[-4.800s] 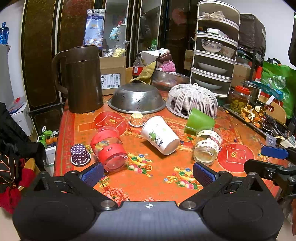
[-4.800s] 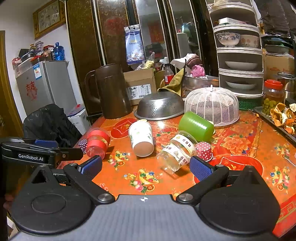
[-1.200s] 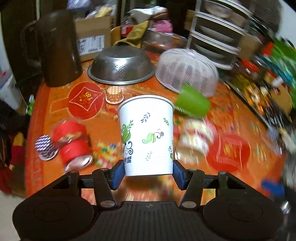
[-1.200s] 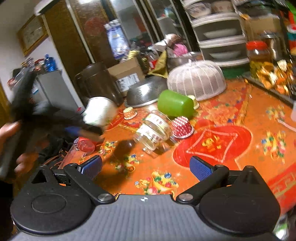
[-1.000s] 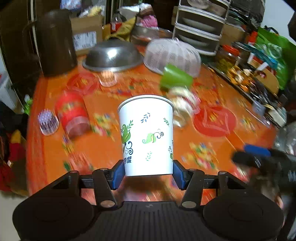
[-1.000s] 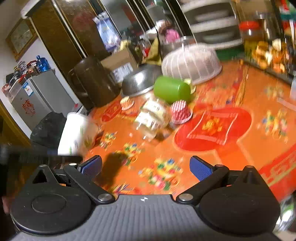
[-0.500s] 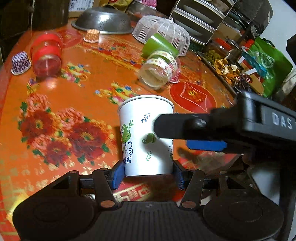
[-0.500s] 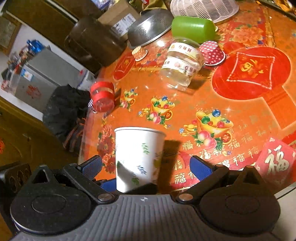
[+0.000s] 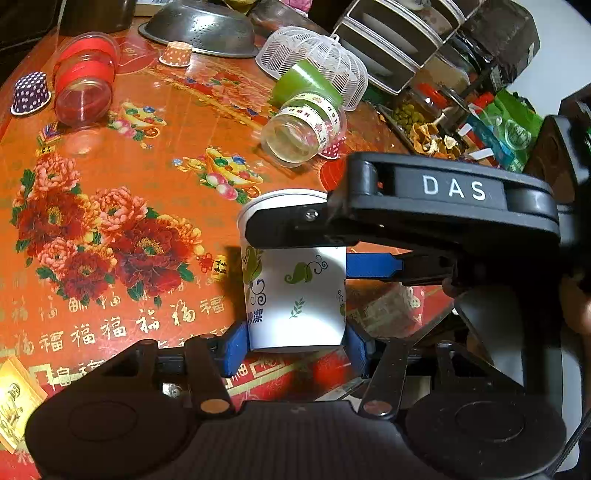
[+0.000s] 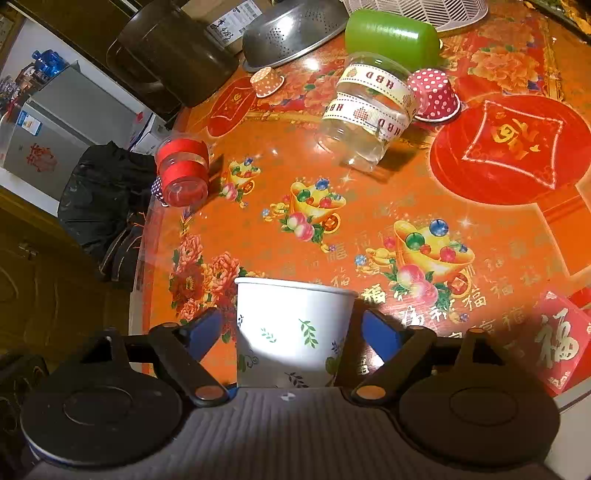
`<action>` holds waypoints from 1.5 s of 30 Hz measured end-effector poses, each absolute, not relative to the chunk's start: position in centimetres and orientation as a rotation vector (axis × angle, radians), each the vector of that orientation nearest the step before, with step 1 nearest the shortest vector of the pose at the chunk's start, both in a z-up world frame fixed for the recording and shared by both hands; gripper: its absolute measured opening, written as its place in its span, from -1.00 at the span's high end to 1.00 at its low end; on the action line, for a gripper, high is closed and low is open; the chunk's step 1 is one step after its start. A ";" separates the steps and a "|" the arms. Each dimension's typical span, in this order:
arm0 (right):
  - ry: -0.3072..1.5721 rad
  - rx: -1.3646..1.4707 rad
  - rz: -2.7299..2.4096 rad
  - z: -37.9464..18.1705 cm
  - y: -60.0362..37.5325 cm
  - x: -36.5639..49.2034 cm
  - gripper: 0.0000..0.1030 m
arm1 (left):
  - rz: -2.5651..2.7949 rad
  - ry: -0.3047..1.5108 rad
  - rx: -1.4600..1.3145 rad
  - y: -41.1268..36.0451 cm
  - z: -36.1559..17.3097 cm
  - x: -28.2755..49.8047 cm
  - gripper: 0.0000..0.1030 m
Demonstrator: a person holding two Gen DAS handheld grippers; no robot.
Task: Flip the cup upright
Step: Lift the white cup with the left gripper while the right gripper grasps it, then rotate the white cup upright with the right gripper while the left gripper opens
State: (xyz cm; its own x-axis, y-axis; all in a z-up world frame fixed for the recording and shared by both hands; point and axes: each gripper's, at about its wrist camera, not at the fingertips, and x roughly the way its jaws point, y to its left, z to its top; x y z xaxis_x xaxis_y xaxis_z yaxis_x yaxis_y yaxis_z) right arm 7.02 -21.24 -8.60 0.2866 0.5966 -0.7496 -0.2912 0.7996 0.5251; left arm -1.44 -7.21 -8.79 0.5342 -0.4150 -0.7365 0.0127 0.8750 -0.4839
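A white paper cup with green leaf prints (image 9: 295,295) stands rim up near the front edge of the orange table. My left gripper (image 9: 293,350) is shut on the cup's lower part, its blue pads pressed on both sides. The cup also shows in the right wrist view (image 10: 291,332), between the blue fingers of my right gripper (image 10: 295,332), which stand apart from its sides with a gap. In the left wrist view the right gripper's black body crosses the cup's rim and hides part of it.
On the orange table (image 10: 369,221) lie a clear jar with HBD tape (image 10: 365,110), a green cup (image 10: 391,37) and a red-banded glass (image 10: 183,170). Small paper cupcake liners (image 10: 434,94), a steel colander (image 10: 291,31), a brown jug (image 10: 173,55) and a white mesh cover (image 9: 314,62) stand further back.
The left gripper has carried the cup from the table's middle to its front edge, holding it rim up. The right gripper has closed in until its fingers flank the cup.
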 end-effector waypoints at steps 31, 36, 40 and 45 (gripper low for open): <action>1.143 0.240 0.602 -8.6 -19.4 7.4 -0.29 | -0.308 0.931 -0.396 -6.2 -8.9 -3.5 -0.94; 1.127 0.236 0.610 -8.5 -19.5 7.2 -0.29 | -0.292 0.875 -0.445 -3.1 -8.4 -6.6 -0.94; 1.078 0.235 0.625 -8.1 -19.8 6.7 -0.28 | -0.276 0.787 -0.505 -0.2 -7.7 -8.4 -0.94; 0.789 0.155 0.600 -6.0 -20.6 3.5 -0.26 | -0.244 0.682 -0.569 2.5 -7.3 -9.7 -0.94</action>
State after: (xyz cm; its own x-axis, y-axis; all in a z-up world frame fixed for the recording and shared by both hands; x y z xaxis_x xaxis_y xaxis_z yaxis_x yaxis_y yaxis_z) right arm 3.52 -20.61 -5.97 0.5486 0.5602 -0.6206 -0.4480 0.8237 0.3475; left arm -9.67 2.54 -7.27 0.7556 -0.3916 -0.5251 0.0301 0.8215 -0.5694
